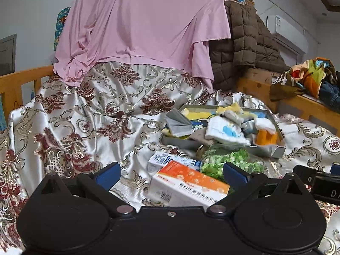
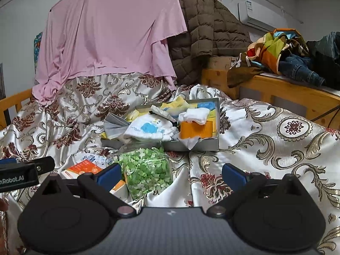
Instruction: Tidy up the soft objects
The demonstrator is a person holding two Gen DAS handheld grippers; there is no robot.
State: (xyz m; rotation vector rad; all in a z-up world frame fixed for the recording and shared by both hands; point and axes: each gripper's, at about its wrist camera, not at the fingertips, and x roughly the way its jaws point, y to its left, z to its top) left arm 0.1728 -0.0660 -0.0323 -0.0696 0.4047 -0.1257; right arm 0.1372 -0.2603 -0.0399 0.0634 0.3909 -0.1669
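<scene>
A grey shallow box [image 1: 265, 149] [image 2: 191, 145] on the bed holds several soft items: a white cloth with blue print [image 1: 225, 130] [image 2: 148, 128], small socks, a grey folded cloth [image 1: 178, 123] [image 2: 115, 126] and an orange block [image 1: 266, 138] [image 2: 196, 129]. My left gripper [image 1: 172, 174] is open and empty, just above an orange-and-white carton [image 1: 187, 187]. My right gripper [image 2: 172, 174] is open and empty, over a clear jar of green bits [image 2: 146, 170] [image 1: 229, 161].
A blue-and-white carton [image 1: 167, 159] lies beside the orange one. A patterned satin bedspread [image 2: 265, 138] covers the bed. A pink sheet [image 1: 144, 25] and a brown quilted jacket [image 2: 208, 31] hang behind. Wooden rails [image 2: 286, 89] with piled clothes stand at right.
</scene>
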